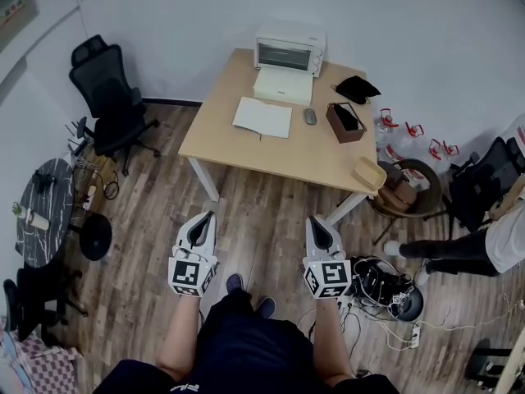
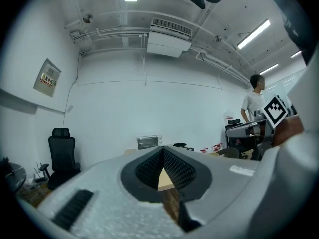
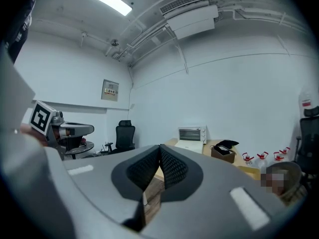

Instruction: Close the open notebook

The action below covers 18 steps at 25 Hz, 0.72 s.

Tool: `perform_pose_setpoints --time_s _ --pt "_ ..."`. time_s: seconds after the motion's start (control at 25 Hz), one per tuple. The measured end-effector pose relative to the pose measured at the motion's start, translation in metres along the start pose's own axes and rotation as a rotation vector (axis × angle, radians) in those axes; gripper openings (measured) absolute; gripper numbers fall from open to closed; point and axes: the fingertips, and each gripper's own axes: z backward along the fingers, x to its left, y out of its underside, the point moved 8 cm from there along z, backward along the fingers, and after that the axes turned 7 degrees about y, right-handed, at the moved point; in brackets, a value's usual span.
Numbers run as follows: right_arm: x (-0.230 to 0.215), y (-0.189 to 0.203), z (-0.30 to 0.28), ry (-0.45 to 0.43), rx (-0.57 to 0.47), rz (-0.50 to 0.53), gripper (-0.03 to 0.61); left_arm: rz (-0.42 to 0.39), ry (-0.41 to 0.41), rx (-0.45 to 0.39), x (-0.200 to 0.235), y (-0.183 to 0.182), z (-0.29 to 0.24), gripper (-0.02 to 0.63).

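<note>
Nearest the camera, in the lower centre of the head view, the person stands on the wood floor with both tools held level in front of the body and pointing toward the table. The left gripper (image 1: 205,220) is clenched: in its own view the ribbed pads meet at the tip with nothing caught between them. The right gripper (image 1: 318,228) is likewise pressed together and empty. Judgement: both are carried closed because no grasp is due at this stage, and the person stands well apart from the work, so the approach is not yet made. Beyond the grippers, in the upper centre of the frame, stands the table (image 1: 246,150). The notebook (image 1: 262,116) lies flat on its left-centre part, white pages upward, with bare tabletop on its near side, which leaves room for a jaw to get under a cover edge. A mouse (image 1: 309,116) sits just beside it to the right, and a brown box (image 1: 345,122) sits further right. Farthest back, against the wall, is a toaster oven (image 1: 289,49). The task is judged not started.
</note>
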Motion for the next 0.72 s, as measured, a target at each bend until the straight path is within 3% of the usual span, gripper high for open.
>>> perform_pose_setpoints --time_s 0.72 --pt "-0.022 -0.008 -0.078 0.026 -0.003 0.044 0.014 0.015 -0.029 -0.023 0.057 0.009 -0.072 -0.009"
